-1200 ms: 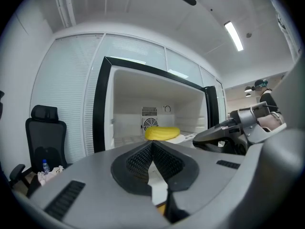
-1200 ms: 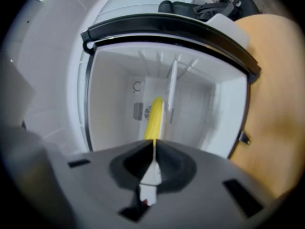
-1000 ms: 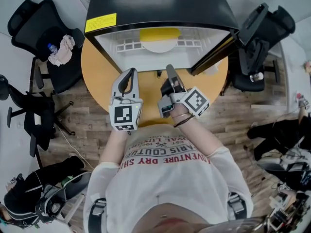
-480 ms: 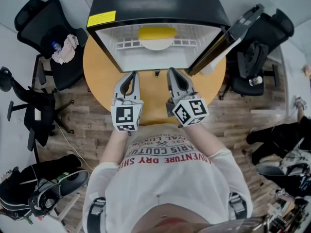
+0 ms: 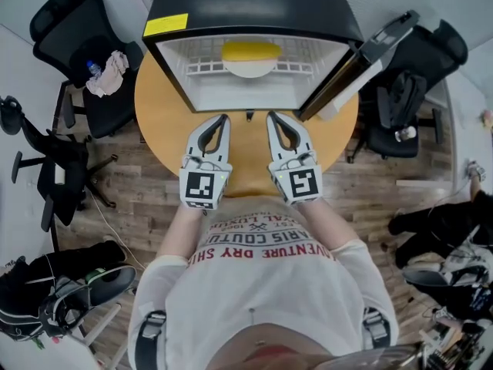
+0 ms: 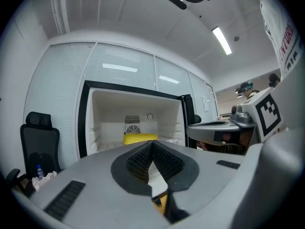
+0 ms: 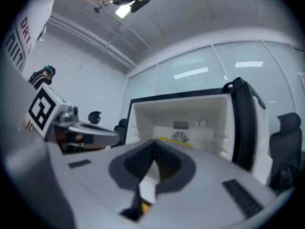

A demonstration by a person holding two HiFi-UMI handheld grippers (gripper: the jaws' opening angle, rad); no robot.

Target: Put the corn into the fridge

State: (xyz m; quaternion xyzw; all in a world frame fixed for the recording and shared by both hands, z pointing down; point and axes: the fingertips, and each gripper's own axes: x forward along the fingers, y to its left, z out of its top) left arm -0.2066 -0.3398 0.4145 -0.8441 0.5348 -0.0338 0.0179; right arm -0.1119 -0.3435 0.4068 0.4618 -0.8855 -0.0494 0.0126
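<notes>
The yellow corn (image 5: 250,50) lies on a white plate (image 5: 251,70) inside the open black fridge (image 5: 254,2), at the back of its white compartment. The fridge door (image 5: 360,62) stands swung out to the right. Both grippers rest side by side over the round orange table (image 5: 163,122), just in front of the fridge opening. My left gripper (image 5: 224,118) is shut and holds nothing. My right gripper (image 5: 270,116) is likewise shut and empty. Past the closed jaws, the corn (image 6: 139,138) shows in the left gripper view and the corn (image 7: 174,142) also in the right gripper view.
A black office chair (image 5: 77,37) with a cloth and a water bottle (image 5: 95,69) stands left of the table. Another chair (image 5: 420,60) stands behind the open door on the right. More chairs and bags sit on the wooden floor around.
My right gripper has straightened from a tilted pose and moved forward, level with the left gripper. The left gripper has edged slightly toward the fridge. The corn has not moved.
</notes>
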